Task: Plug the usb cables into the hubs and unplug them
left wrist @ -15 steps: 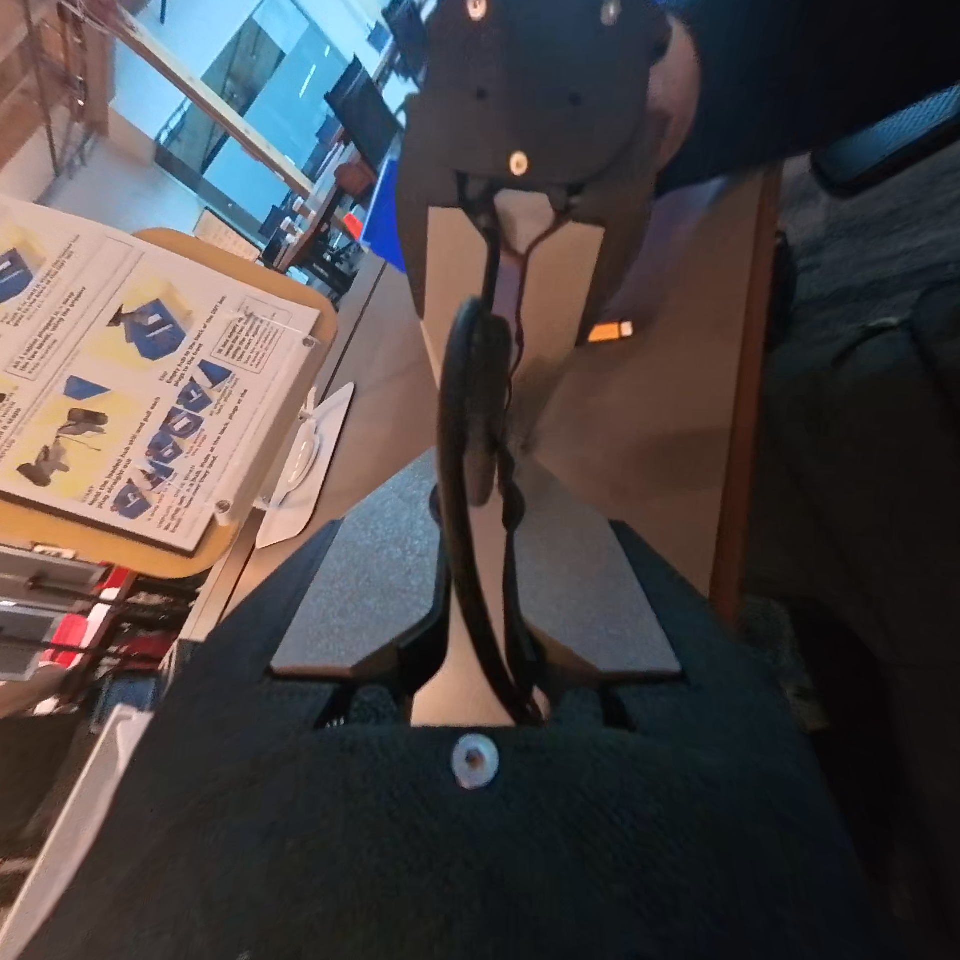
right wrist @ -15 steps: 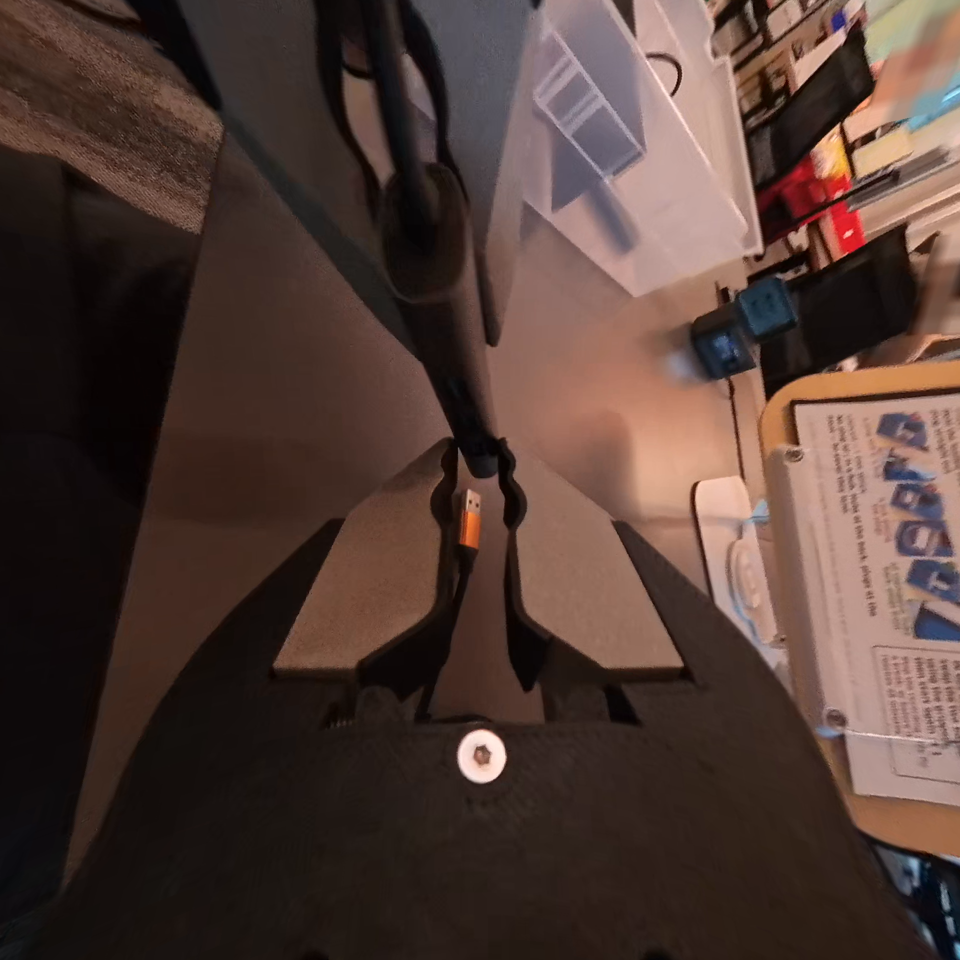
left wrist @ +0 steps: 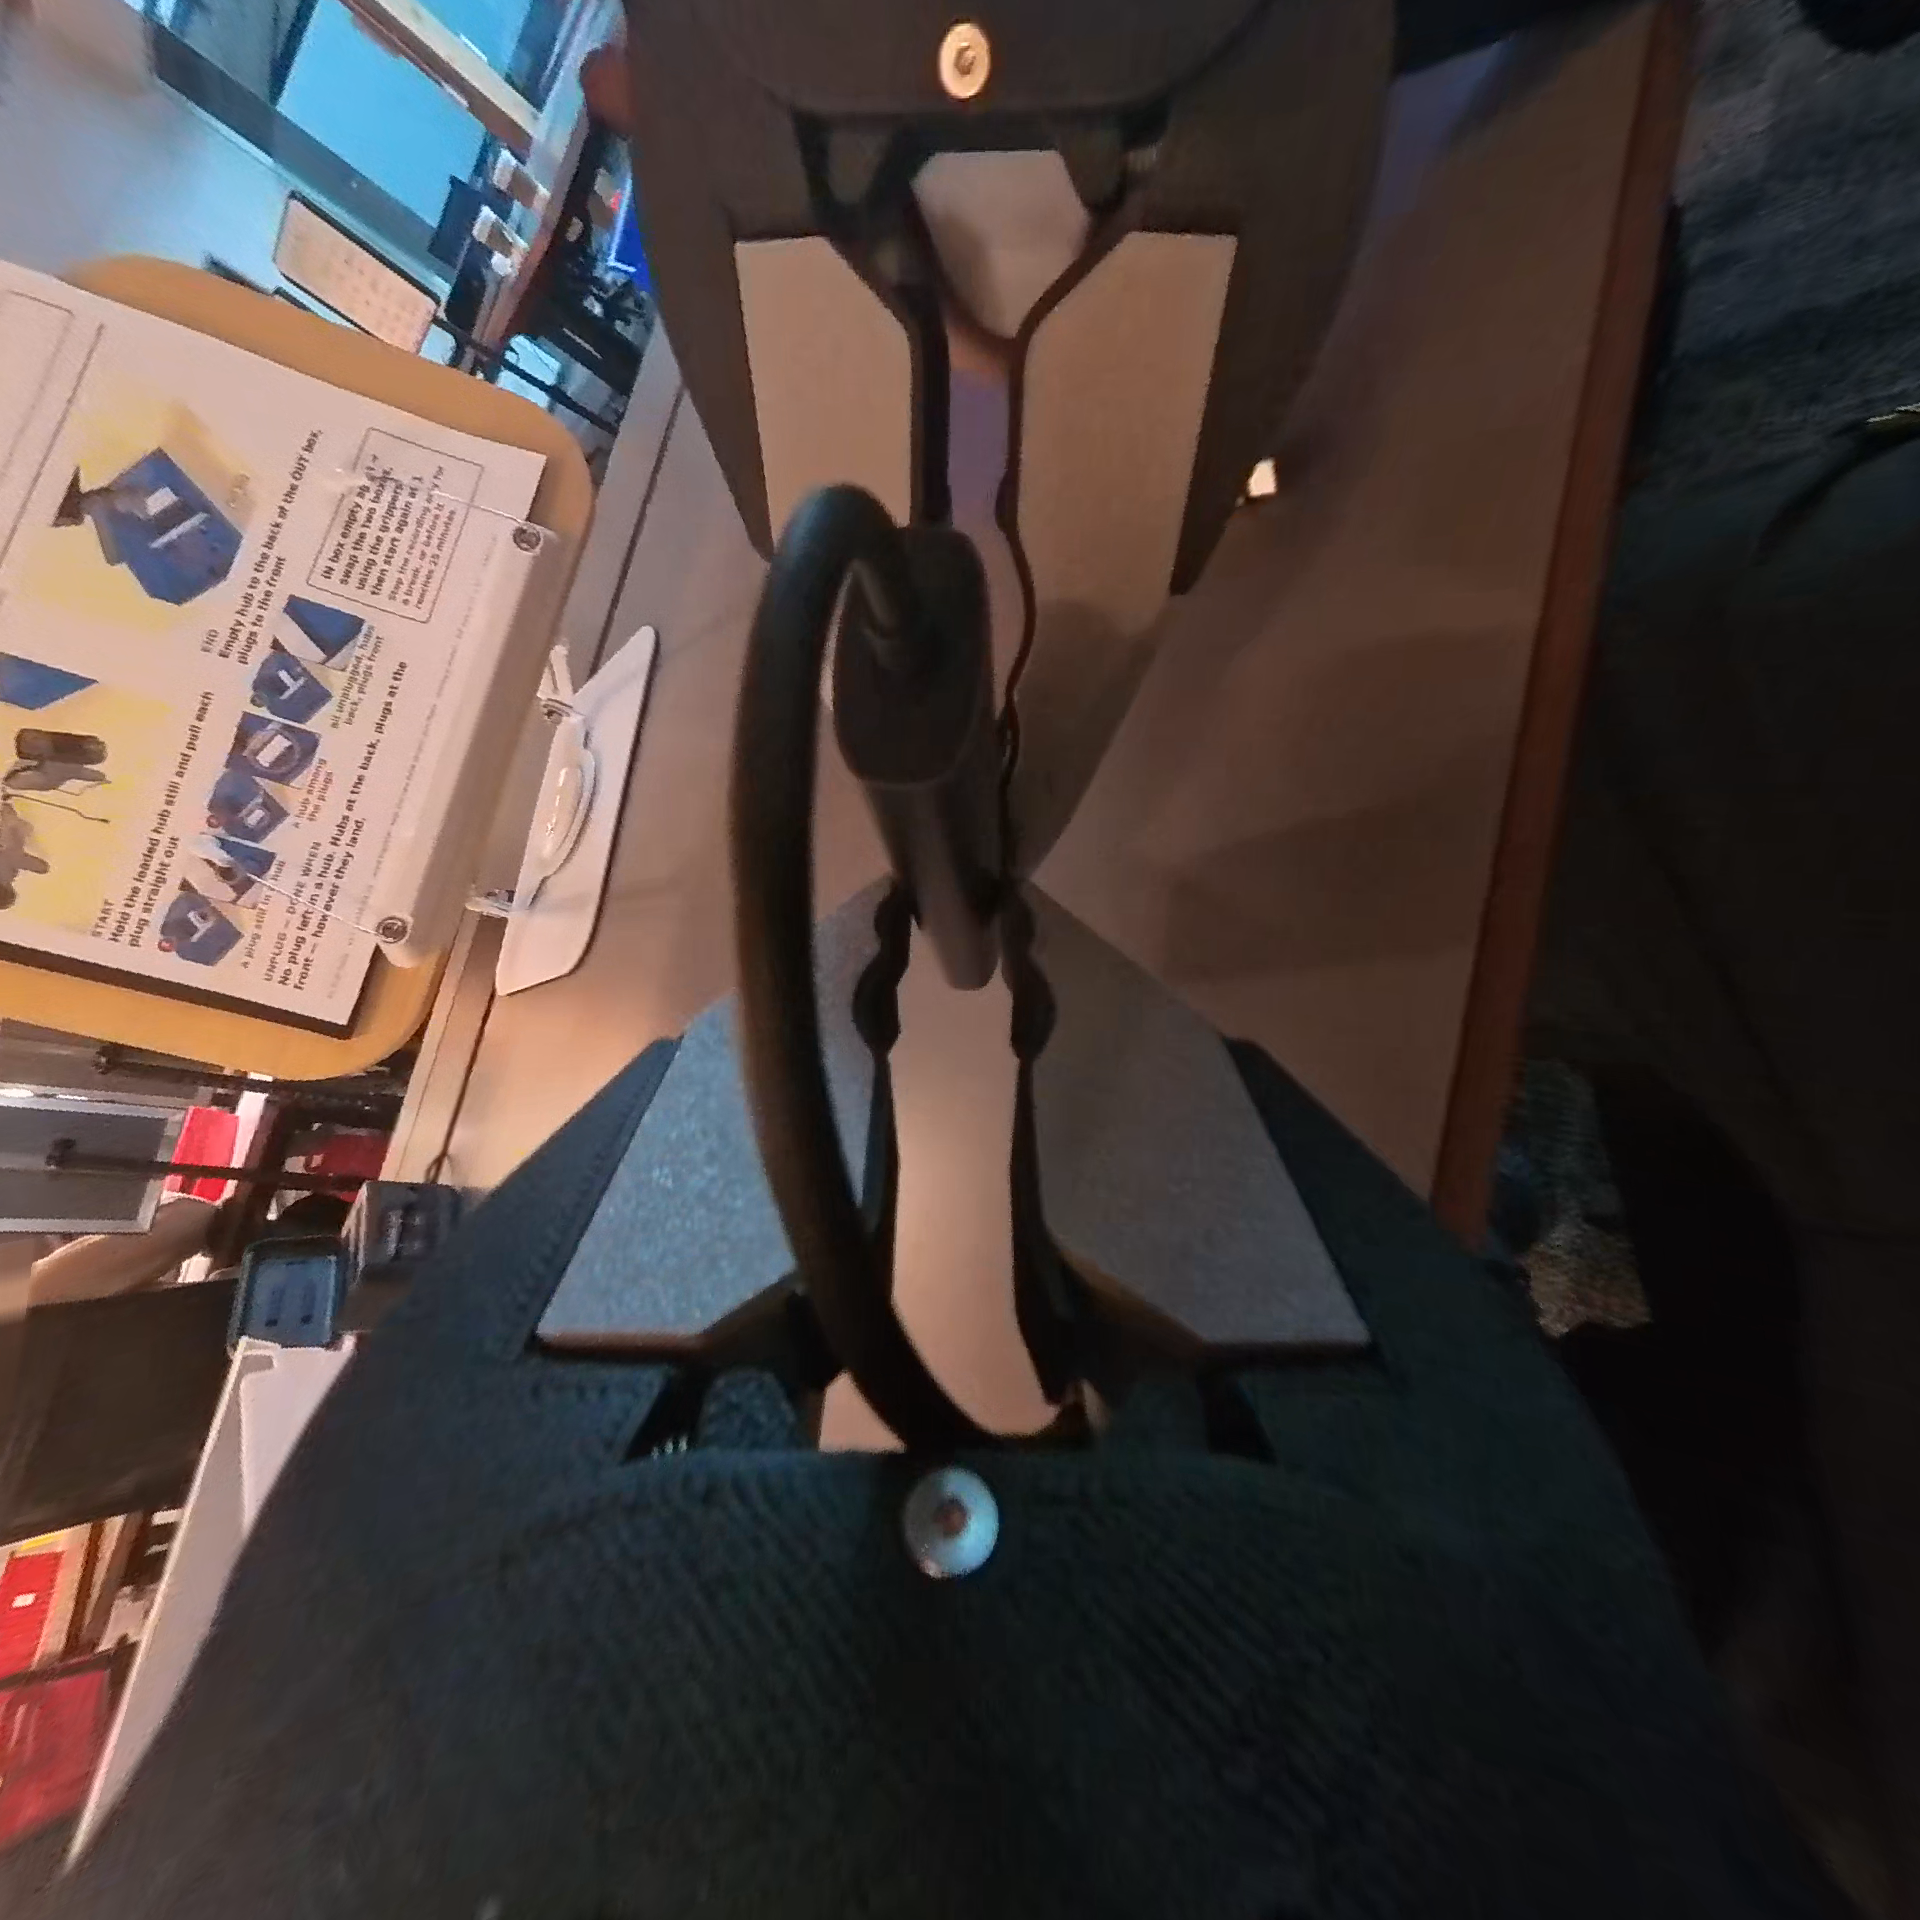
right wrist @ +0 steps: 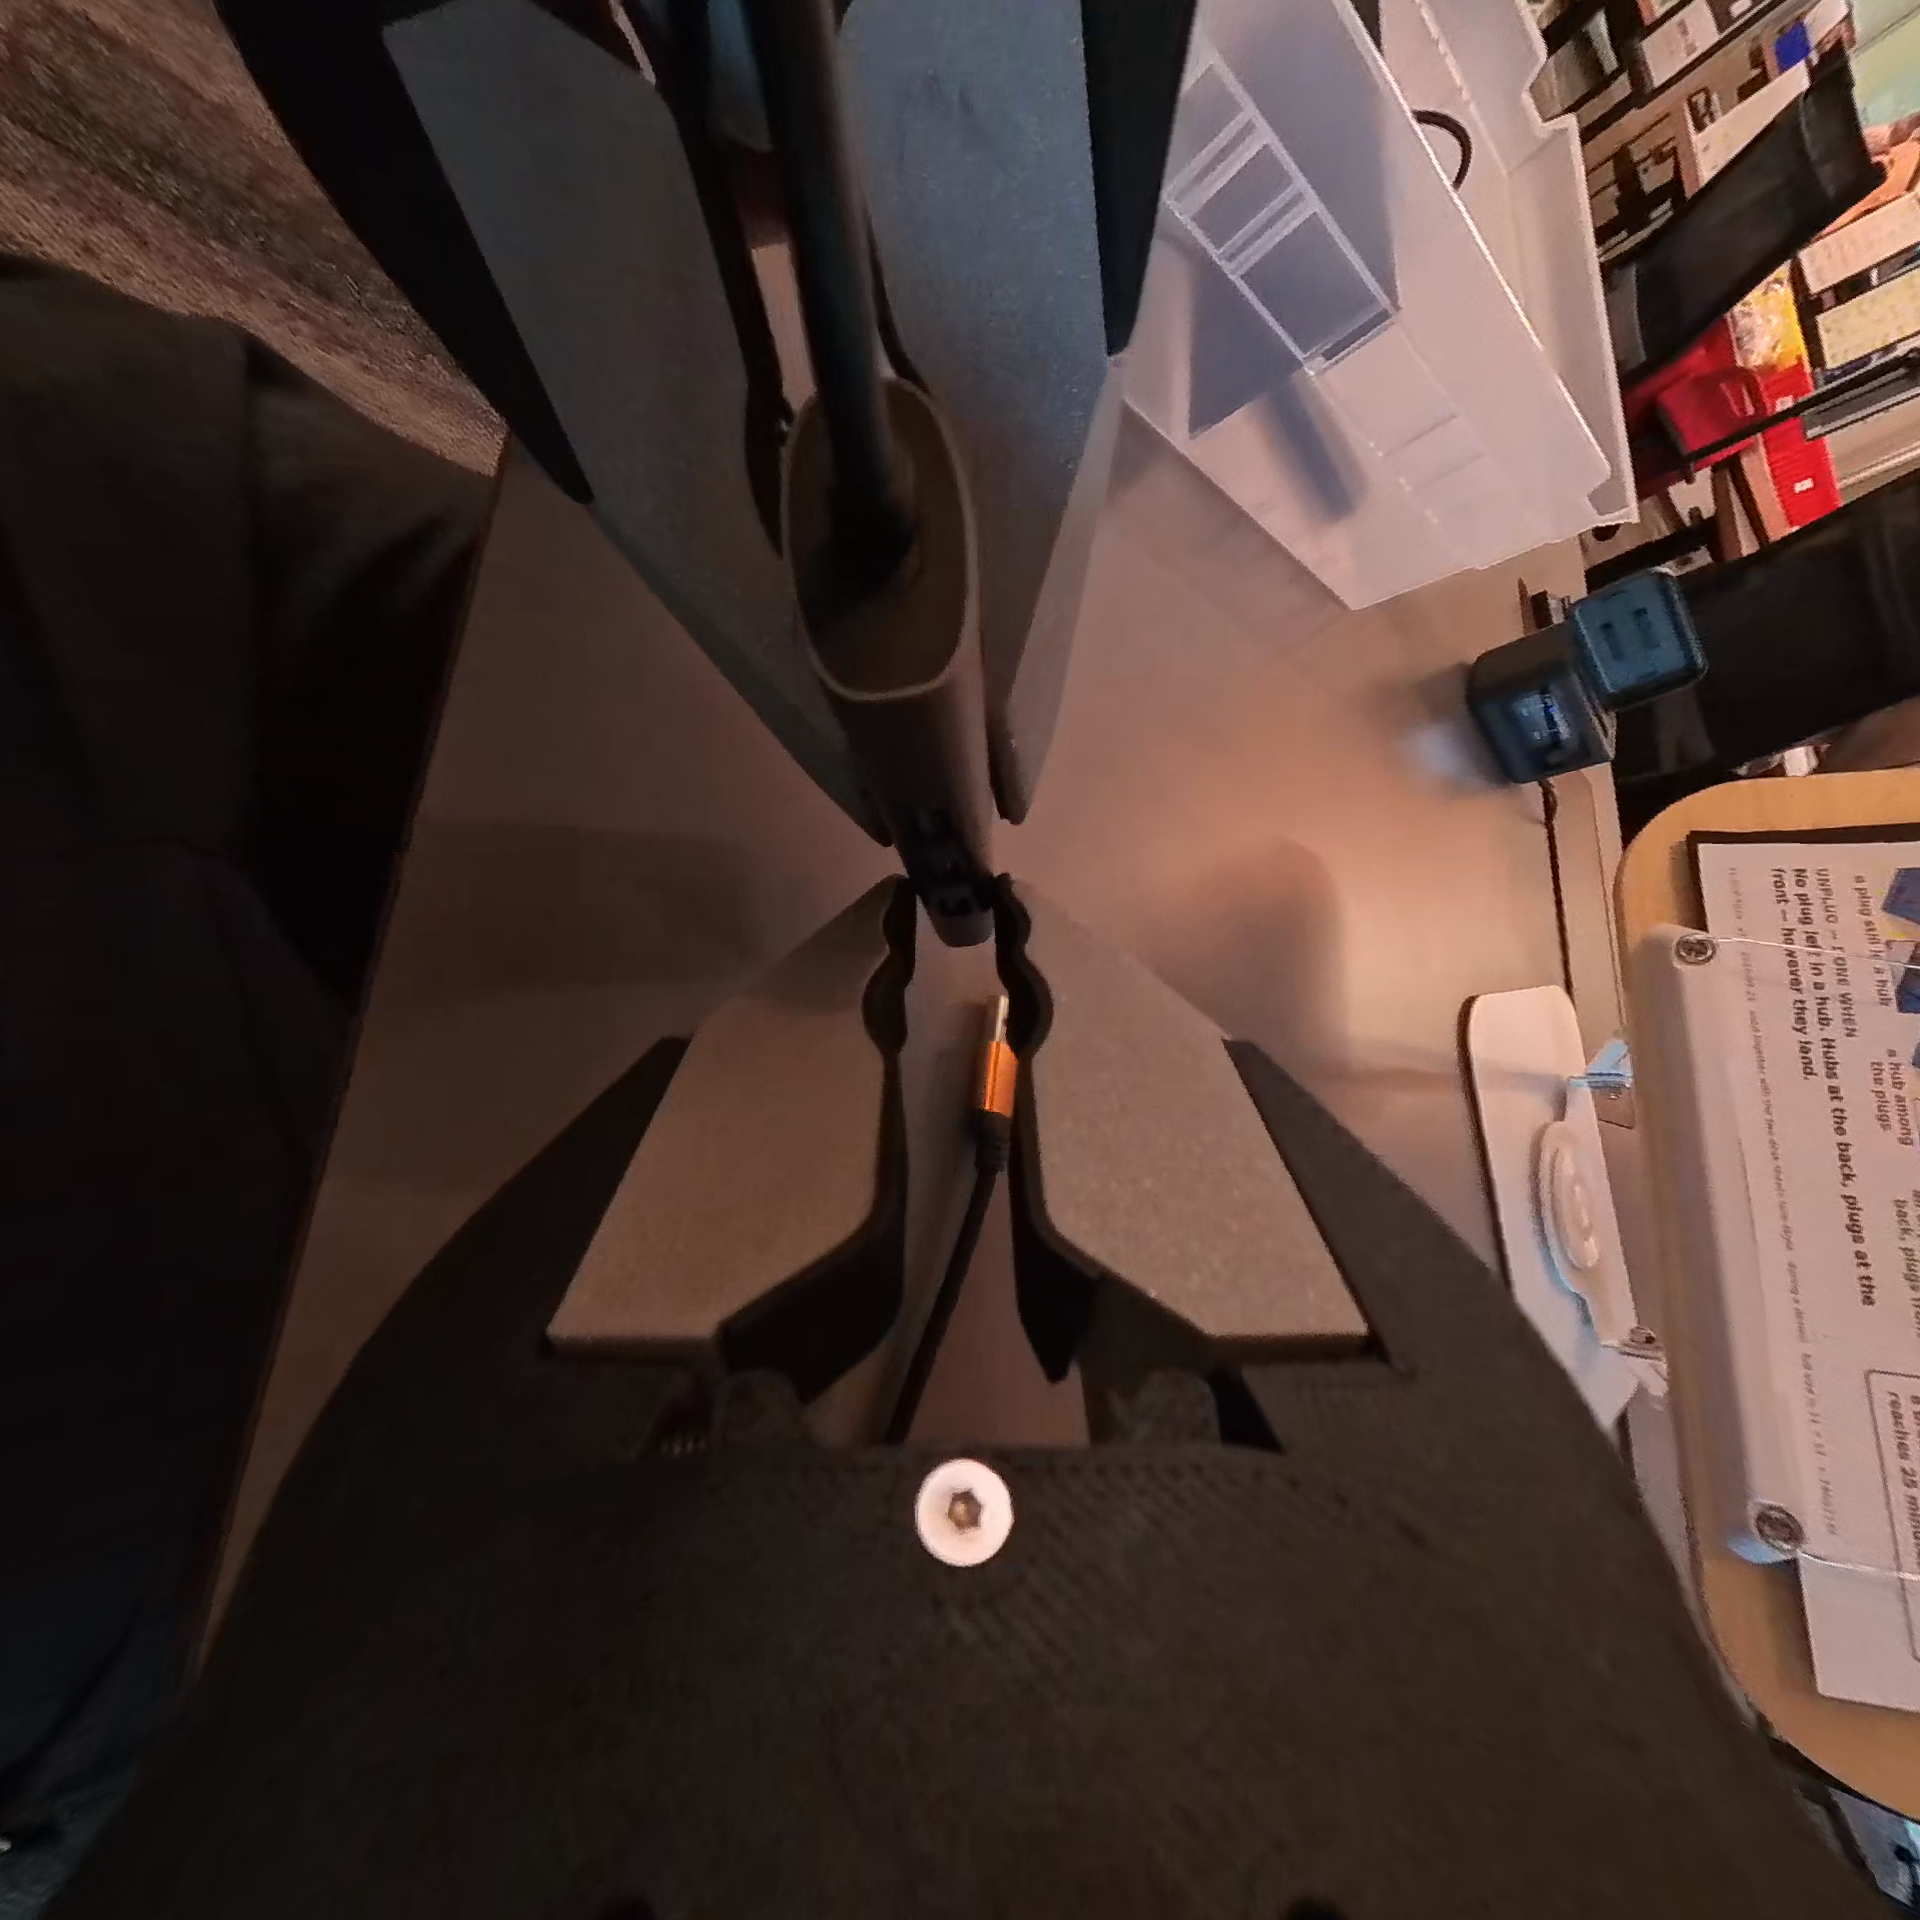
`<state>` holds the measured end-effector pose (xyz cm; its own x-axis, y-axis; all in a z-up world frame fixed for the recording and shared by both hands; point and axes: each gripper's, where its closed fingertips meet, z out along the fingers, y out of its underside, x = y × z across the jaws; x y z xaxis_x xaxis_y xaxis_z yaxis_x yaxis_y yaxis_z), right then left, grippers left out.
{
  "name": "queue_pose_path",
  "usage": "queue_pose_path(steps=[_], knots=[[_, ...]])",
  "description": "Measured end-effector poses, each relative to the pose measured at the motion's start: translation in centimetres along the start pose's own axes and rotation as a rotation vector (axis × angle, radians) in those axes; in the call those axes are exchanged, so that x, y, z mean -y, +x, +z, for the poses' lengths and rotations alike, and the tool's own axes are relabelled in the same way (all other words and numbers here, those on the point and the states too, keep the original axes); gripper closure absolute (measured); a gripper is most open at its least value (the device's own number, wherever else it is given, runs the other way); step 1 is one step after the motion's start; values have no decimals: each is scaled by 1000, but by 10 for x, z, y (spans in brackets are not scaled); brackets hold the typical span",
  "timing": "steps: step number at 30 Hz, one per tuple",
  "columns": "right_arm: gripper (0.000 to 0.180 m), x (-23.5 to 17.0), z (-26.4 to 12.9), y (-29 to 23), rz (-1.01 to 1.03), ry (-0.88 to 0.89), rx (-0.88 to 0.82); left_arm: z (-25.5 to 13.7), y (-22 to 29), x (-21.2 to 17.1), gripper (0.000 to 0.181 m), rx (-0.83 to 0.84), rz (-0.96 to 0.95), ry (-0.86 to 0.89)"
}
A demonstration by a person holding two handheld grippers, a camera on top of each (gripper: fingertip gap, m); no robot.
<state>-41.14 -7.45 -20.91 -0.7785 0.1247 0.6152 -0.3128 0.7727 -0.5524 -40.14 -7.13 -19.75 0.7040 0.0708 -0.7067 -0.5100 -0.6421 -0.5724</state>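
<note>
My left gripper (left wrist: 958, 914) is shut on the lower end of a dark grey USB hub (left wrist: 914, 727). The hub stands up from the fingertips. Its thick black cable (left wrist: 764, 935) loops back under the gripper. My right gripper (right wrist: 958, 914) faces the left one tip to tip. The hub's port end (right wrist: 951, 894) sits in the narrow gap between its fingertips, and I cannot tell whether they clamp it. An orange USB plug (right wrist: 997, 1075) on a thin black cable lies loose behind the tips beside one finger, pointing at the hub. The left gripper's fingers (right wrist: 623, 364) flank the hub.
A printed instruction board on a wooden stand (left wrist: 260, 675) is beside the grippers and also shows in the right wrist view (right wrist: 1787, 1143). A clear plastic bin (right wrist: 1403, 312) and two small dark boxes (right wrist: 1558, 707) sit on the table. The table's wooden edge (left wrist: 1538, 727) runs close by. My two grippers' fingertips are within a few centimetres of each other.
The right gripper's body looms larger and nearer in the left wrist view. The orange plug has shifted sideways within the right finger gap. The hub stays at both pairs of fingertips.
</note>
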Motion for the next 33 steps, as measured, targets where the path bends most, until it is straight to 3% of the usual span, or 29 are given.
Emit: queue_pose_path(steps=[16,20,25,28,33], knots=[[167,1,-3,-1,19,8,18,0,2,3,167,3,8,25],[165,4,-15,1,15,40,41,-10,-2,10,168,78,163,76],[154,-33,-22,19,269,-77,101,-16,-22,-6,167,148,163,39],[149,-63,-14,18,424,-194,151,-17,-36,-12,167,271,226,15],[151,-68,-9,5,516,-206,252,-12,-41,-25,168,388,347,-53]])
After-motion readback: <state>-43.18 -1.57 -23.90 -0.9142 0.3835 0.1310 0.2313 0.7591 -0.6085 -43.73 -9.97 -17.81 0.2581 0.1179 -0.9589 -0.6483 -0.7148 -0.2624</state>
